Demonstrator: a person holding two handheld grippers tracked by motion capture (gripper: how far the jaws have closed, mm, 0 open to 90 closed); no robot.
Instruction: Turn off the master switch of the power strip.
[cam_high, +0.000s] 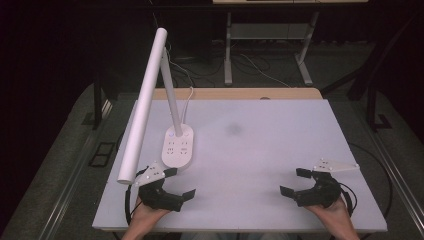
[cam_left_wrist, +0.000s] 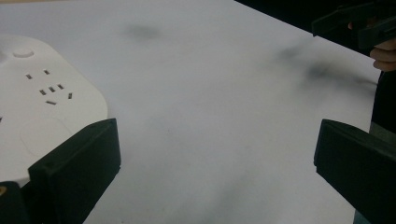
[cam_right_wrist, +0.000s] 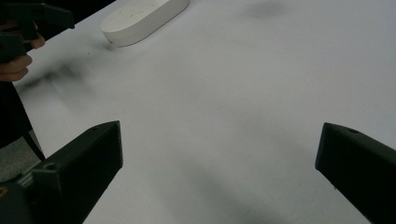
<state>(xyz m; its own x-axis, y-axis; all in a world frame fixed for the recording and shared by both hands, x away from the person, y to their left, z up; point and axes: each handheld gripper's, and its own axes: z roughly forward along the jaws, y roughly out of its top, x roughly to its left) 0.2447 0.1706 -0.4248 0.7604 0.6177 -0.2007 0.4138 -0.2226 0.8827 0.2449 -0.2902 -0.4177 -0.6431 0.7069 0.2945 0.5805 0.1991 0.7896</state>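
Jaws of the left gripper (cam_high: 180, 183) stand wide apart with nothing between them, only bare white surface showing in the gap in the left gripper view (cam_left_wrist: 215, 177). One of these jaws sits just beside the near end of the lamp base (cam_high: 179, 146), a white oval slab with socket holes on its top; whether the jaw touches the base cannot be told. In the left gripper view the base (cam_left_wrist: 42, 102) lies at the left, behind the left jaw, with its socket slots and a round button plainly seen.

Jaws of the right gripper (cam_high: 295, 181) are likewise spread wide and hold nothing; in the right gripper view (cam_right_wrist: 219, 172) only plain white surface lies between them. This gripper rests well apart from the lamp, near the right front part of the tabletop (cam_high: 260, 150). In its own view the lamp base (cam_right_wrist: 142, 18) shows far off at the upper left.

Each gripper is held by a hand coming in from the near edge, the left hand (cam_high: 145, 215) and the right hand (cam_high: 332, 212).

From the base a slim white stem (cam_high: 170, 95) rises and leans away, and a long white lamp bar (cam_high: 142, 107) slopes from its top down towards the left gripper, its lower end hanging just beside the grey plate on that gripper. A faint dark smudge (cam_high: 233, 130) marks the middle of the tabletop.
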